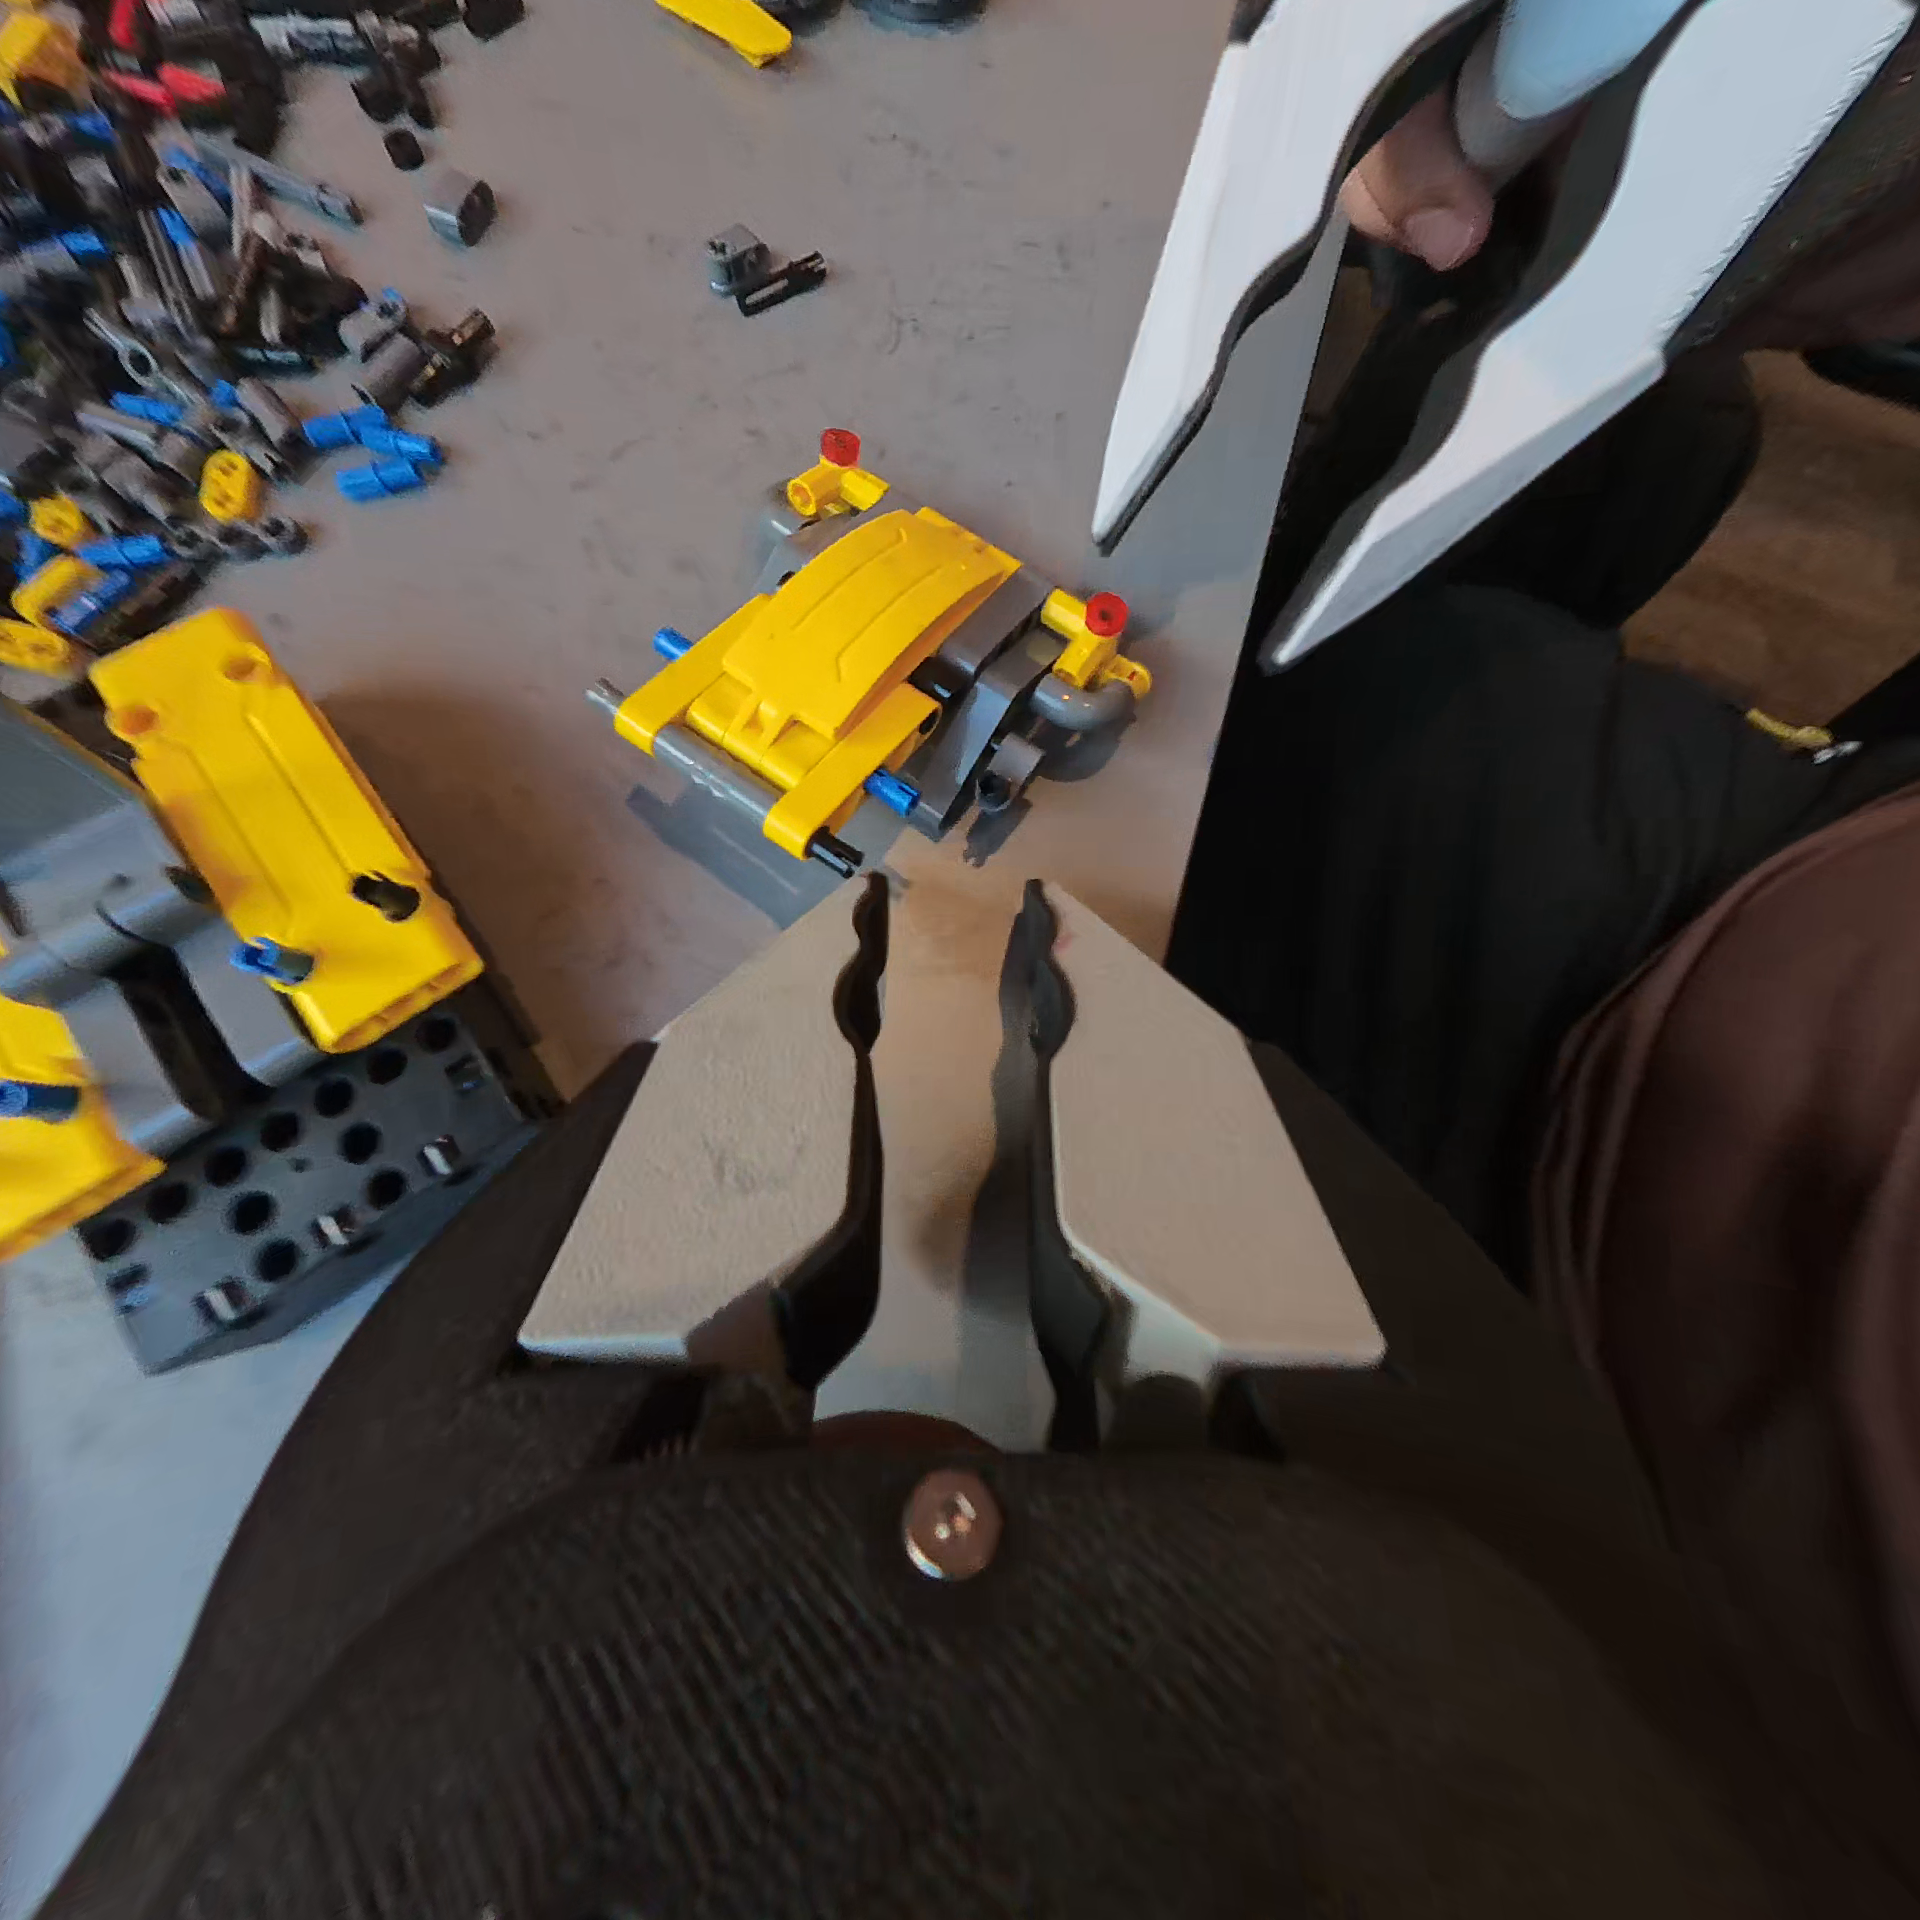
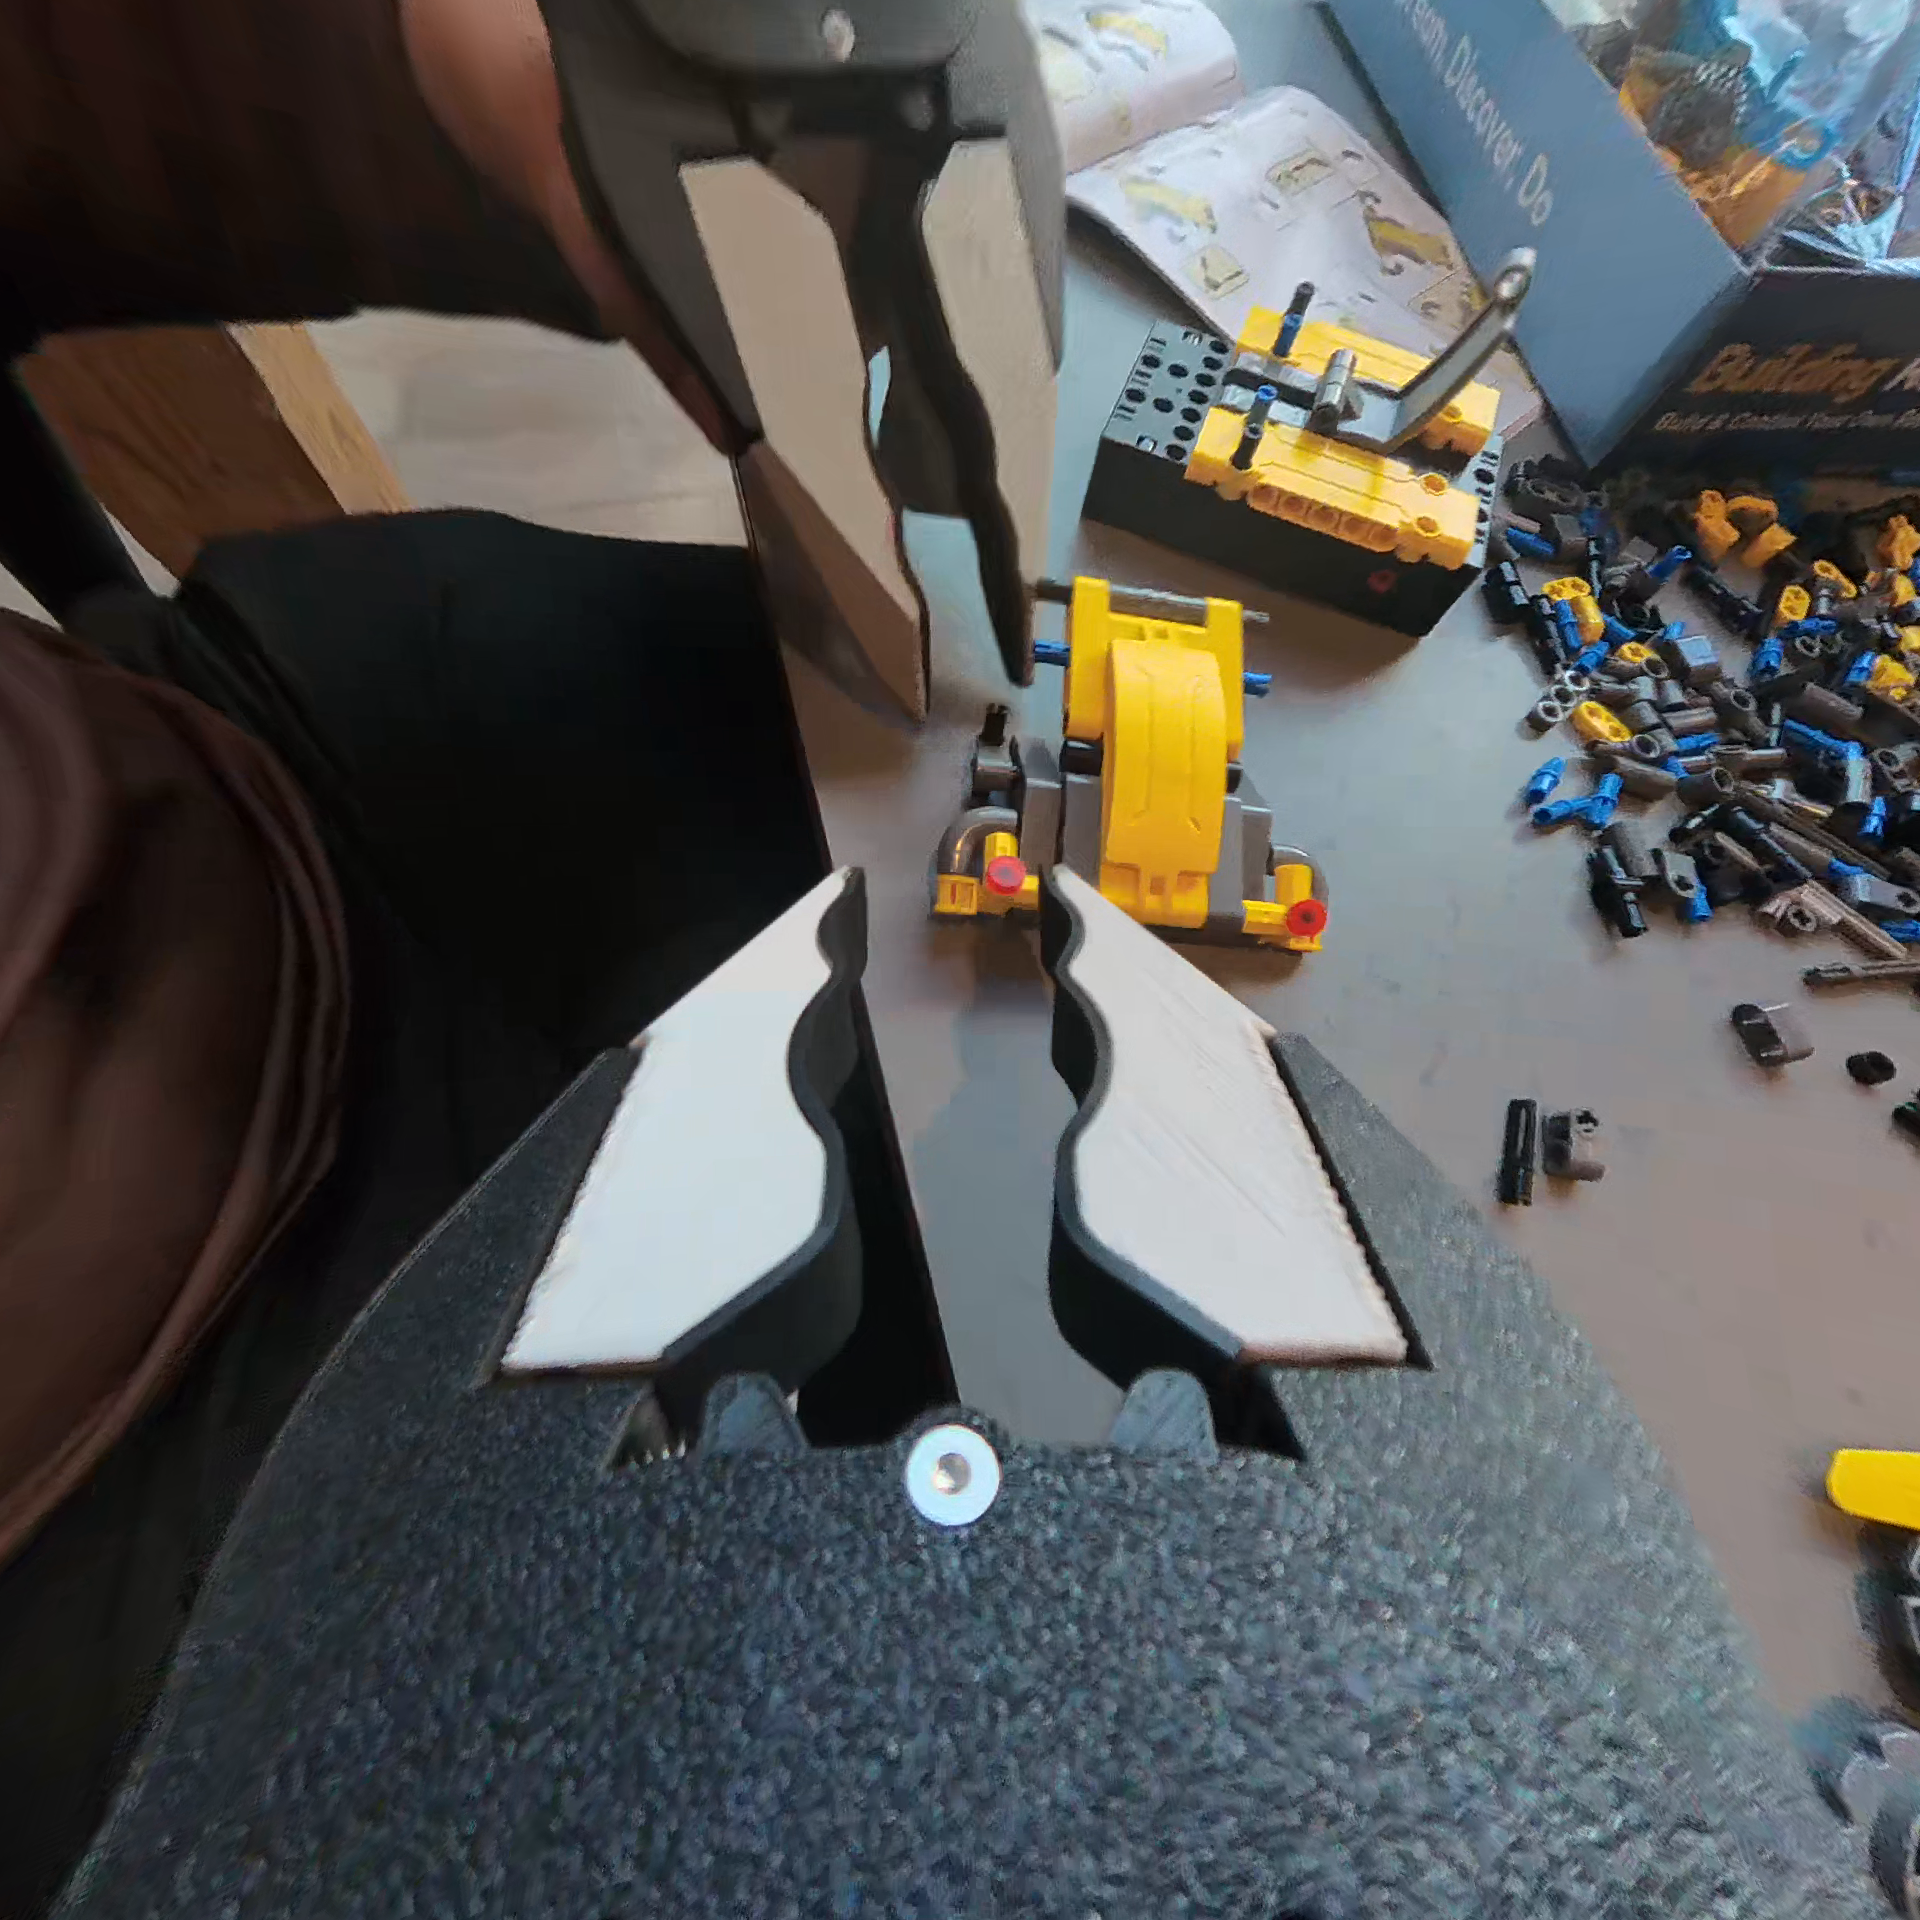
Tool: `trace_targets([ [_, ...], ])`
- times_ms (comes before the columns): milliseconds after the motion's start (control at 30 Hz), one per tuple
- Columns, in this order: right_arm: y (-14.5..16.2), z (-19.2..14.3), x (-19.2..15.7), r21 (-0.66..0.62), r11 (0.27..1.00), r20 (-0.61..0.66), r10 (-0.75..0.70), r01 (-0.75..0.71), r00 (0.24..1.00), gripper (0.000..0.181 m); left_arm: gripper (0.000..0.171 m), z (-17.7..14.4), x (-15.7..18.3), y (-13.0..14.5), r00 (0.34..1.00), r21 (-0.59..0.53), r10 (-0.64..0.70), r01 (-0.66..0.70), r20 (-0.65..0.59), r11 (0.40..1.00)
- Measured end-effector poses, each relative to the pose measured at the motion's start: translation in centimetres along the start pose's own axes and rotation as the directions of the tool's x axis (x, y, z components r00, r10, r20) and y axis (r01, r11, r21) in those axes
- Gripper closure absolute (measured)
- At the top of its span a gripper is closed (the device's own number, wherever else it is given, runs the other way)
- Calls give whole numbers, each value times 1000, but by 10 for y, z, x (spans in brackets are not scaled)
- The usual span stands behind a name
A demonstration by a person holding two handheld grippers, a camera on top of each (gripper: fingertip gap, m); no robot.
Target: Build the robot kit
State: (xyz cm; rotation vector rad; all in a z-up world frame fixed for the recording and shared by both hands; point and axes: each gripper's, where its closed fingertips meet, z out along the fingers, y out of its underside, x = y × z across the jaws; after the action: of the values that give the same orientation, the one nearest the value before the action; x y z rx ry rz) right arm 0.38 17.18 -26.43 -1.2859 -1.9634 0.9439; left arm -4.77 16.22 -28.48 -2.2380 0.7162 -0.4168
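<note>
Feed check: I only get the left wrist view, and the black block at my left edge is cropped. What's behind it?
Observer: An open booklet lies on the table behind the block.
Operator: What's on top of the block?
Observer: Yellow beams, plus a grey bent lever sticking up.
Operator: Anything beside the booklet?
Observer: A dark blue box with a clear bag of parts in it.
</note>
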Motion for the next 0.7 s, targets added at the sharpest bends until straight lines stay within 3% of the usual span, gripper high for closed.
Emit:
trace_targets([
  [200, 4, 11, 3, -42, 997, -56, -67, 65, 996, 149, 140, 2, -17, 4, 996, -73, 81, -83, -26, 994],
  [300, -1, 11, 11, -29, 997, -111, -68, 65, 992, 147, 136, 3, -8, 0, 994, -43, 3, -8, -113, 999],
  [533, 1, 19, 11, -42, 999, -76, -21, 18, 997, 136, 116, 6, 10, -15, 927, -1, -220, 230, -303, 973],
  [700, 4, 17, 16, -48, 999, -90, -2, -3, 996, 139, 121, 7, 12, -17, 913, -1, -263, 276, -311, 961],
])
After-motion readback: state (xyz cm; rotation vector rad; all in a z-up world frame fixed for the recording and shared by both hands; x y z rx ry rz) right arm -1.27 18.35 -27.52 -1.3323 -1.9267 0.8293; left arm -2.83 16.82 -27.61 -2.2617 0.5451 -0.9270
